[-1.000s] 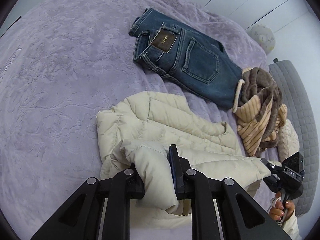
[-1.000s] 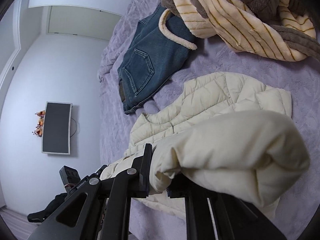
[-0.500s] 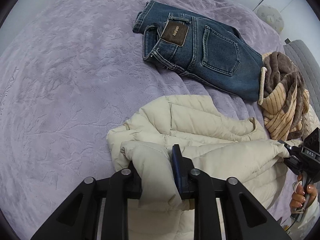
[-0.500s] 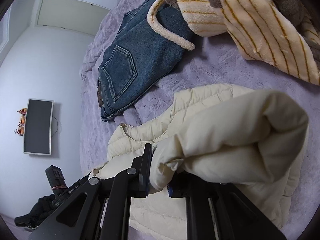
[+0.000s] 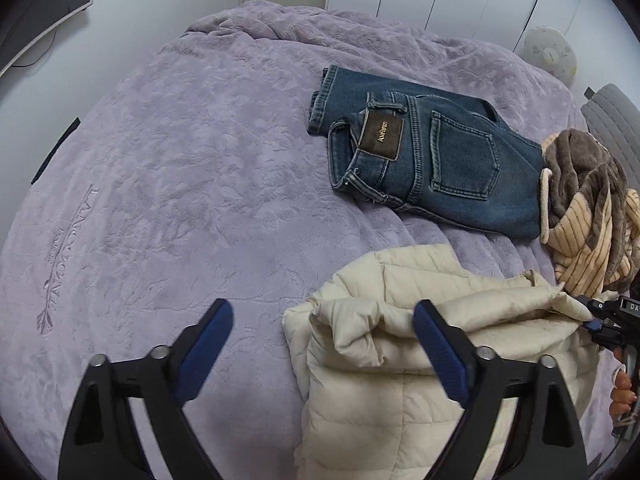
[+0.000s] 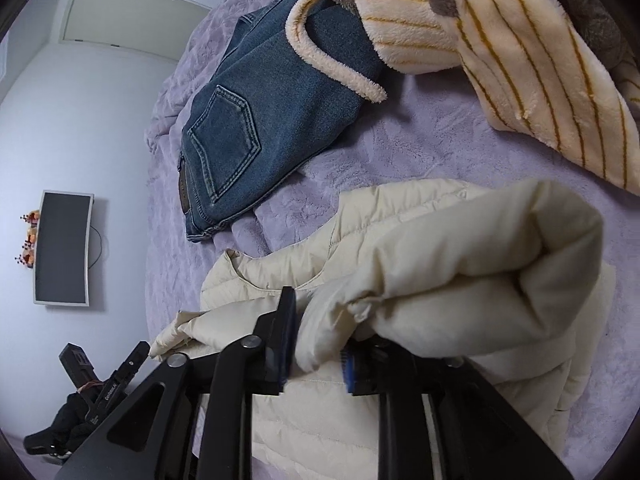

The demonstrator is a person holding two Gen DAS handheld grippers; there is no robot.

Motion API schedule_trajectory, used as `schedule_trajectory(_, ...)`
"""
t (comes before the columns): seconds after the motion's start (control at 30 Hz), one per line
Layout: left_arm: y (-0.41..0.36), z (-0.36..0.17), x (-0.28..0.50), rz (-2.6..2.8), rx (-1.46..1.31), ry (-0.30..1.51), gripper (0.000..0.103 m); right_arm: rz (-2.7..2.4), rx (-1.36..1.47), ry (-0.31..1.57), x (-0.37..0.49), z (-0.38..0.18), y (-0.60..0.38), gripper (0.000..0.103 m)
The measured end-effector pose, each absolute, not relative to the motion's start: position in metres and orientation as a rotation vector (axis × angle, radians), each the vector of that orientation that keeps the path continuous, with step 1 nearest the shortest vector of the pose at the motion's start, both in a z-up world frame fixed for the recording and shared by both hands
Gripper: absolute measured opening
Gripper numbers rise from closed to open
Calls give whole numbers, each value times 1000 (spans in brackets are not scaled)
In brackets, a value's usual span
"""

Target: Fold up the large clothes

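I am midway through folding the cream quilted puffer jacket [image 5: 404, 380], which lies on the lilac plush bed cover [image 5: 168, 200] at about five o'clock in my left view: my left tongs [image 5: 322, 344] stand wide apart and hold nothing, while my right tongs [image 6: 316, 344] are clamped on a bunched fold of the jacket at its three-o'clock edge. Next, I judge, the right tongs must lay that fold flat and let go, then the left take a fresh edge. No containers show; folded blue denim jeans [image 5: 424, 164] and a striped cream-and-brown fleece garment [image 5: 592, 216] lie between one and three o'clock.
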State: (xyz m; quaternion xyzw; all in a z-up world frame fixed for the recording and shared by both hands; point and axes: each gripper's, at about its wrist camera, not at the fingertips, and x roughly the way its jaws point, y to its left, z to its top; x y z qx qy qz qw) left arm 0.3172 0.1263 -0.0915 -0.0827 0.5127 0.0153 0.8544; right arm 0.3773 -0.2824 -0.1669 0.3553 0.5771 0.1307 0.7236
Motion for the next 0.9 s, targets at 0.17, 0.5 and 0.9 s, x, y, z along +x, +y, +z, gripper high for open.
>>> schedule_trajectory(0.17, 120, -93, 316, -14, -203, 1084, 50, 264, 721, 1209, 366, -143, -299, 71)
schedule_trajectory(0.5, 69, -158, 362, -11, -92, 1162, 50, 135, 549, 1247, 371, -169, -315, 26)
schedule_trajectory(0.9, 85, -209, 392, 47, -180, 1169, 54, 99, 567, 1241, 398, -232, -315, 23)
